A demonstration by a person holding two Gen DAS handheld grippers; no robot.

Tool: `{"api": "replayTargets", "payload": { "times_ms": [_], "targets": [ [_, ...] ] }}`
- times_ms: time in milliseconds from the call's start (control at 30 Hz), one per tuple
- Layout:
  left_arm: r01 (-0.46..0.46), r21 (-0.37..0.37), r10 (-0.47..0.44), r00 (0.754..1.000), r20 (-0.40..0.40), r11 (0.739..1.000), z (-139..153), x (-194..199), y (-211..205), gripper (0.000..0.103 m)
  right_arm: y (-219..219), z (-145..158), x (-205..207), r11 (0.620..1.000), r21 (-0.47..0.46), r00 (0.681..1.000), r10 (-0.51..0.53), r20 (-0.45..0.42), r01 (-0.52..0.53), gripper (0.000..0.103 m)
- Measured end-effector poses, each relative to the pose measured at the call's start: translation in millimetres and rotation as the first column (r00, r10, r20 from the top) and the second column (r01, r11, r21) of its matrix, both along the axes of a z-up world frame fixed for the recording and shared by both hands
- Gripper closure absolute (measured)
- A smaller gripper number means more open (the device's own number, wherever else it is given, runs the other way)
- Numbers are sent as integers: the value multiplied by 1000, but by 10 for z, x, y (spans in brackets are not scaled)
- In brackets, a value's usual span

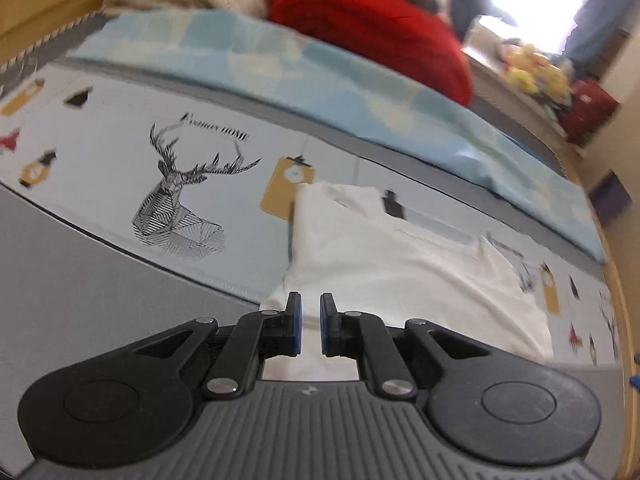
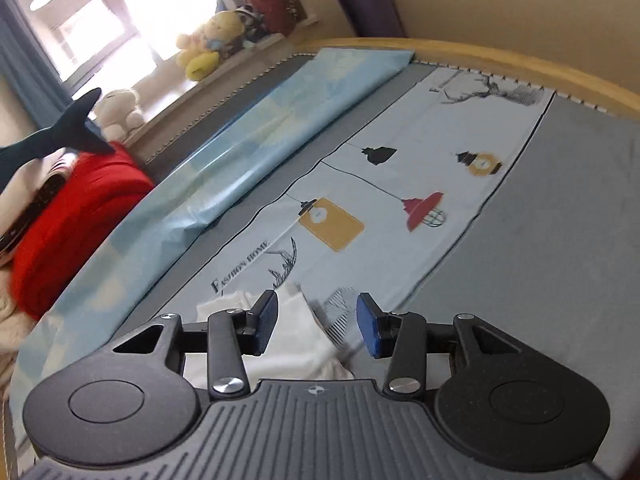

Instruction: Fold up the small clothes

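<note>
In the left wrist view, the left claw [image 1: 311,314] hangs low over a bed, its blue-padded fingers [image 1: 295,322] set close together with a narrow gap between them and nothing pinched there, so it is slightly open and empty. Directly under and beyond the fingertips lies a white garment [image 1: 400,272], spread on the printed bedsheet [image 1: 100,152] and stretching away to the right; its far left corner overlaps a yellow tag motif. A deer print [image 1: 180,204] sits to the left of the garment, a light blue folded sheet [image 1: 320,80] runs along the far side, and a red blanket [image 1: 380,28] is piled beyond it. In the right wrist view, the right claw [image 2: 317,326] has its fingers [image 2: 267,320] spread wide, holding nothing. A crumpled end of the white garment [image 2: 292,344] lies below and between them, nearer the left finger, resting on the sheet's printed strip. Far left, plush toys [image 2: 208,44] line a window ledge, and the red blanket [image 2: 72,216] lies on the left.
</note>
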State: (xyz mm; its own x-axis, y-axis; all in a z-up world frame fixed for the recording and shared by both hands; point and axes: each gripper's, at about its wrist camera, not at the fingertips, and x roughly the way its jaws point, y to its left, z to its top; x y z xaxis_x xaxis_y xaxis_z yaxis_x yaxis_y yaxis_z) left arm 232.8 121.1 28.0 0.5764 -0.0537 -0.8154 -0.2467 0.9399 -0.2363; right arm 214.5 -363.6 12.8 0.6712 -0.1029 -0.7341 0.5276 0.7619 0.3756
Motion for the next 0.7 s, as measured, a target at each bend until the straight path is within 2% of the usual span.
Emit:
{"api": "replayTargets", "payload": {
  "times_ms": [67, 133, 200, 267, 333, 367, 400, 433, 467, 500, 567, 633, 700],
  "targets": [
    [49, 25, -50, 998, 24, 998, 171, -302, -52, 93, -73, 143, -302, 998, -9, 998, 57, 1, -57, 57],
    [99, 39, -101, 994, 49, 994, 288, -677, -74, 89, -108, 242, -602, 994, -46, 995, 96, -7, -96, 57],
    [141, 61, -145, 986, 82, 988, 356, -1091, -88, 76, -82, 333, -941, 987, -65, 989, 146, -7, -146, 57],
    [168, 110, -179, 978, 107, 980, 336, -1491, -136, 76, -64, 369, -1335, 973, -90, 975, 218, 36, -214, 57],
    [160, 171, -180, 977, 111, 972, 221, -1861, -157, 76, 82, 340, -1725, 942, -171, 948, 305, 87, -288, 57],
    [127, 168, -145, 985, 97, 977, 179, -2011, -152, 78, 129, 311, -1952, 923, -222, 936, 341, 91, -314, 57],
    [114, 125, -126, 988, 87, 986, 190, -2105, -131, 78, 150, 299, -2068, 922, -234, 945, 325, 40, -308, 57],
    [108, 65, -115, 988, 106, 992, 228, -2199, -110, 78, 125, 334, -2173, 933, -206, 950, 310, 42, -295, 57],
    [103, 14, -104, 988, 117, 995, 276, -2287, -102, 78, 100, 389, -2291, 939, -182, 946, 311, 90, -292, 58],
    [95, 0, -95, 991, 95, 995, 330, -2342, -107, 78, 99, 454, -2374, 938, -182, 943, 316, 101, -295, 58],
    [78, 35, -80, 995, 59, 996, 469, -2415, -130, 78, 131, 625, -2507, 926, -241, 945, 316, 80, -290, 57],
    [88, 23, -90, 990, 108, 996, 625, -2500, -143, 77, 122, 817, -2605, 920, -246, 934, 338, 111, -304, 56],
    [112, 15, -112, 983, 147, 994, 606, -2553, -135, 76, 109, 916, -2662, 911, -255, 922, 365, 131, -325, 51]
  ]
}}
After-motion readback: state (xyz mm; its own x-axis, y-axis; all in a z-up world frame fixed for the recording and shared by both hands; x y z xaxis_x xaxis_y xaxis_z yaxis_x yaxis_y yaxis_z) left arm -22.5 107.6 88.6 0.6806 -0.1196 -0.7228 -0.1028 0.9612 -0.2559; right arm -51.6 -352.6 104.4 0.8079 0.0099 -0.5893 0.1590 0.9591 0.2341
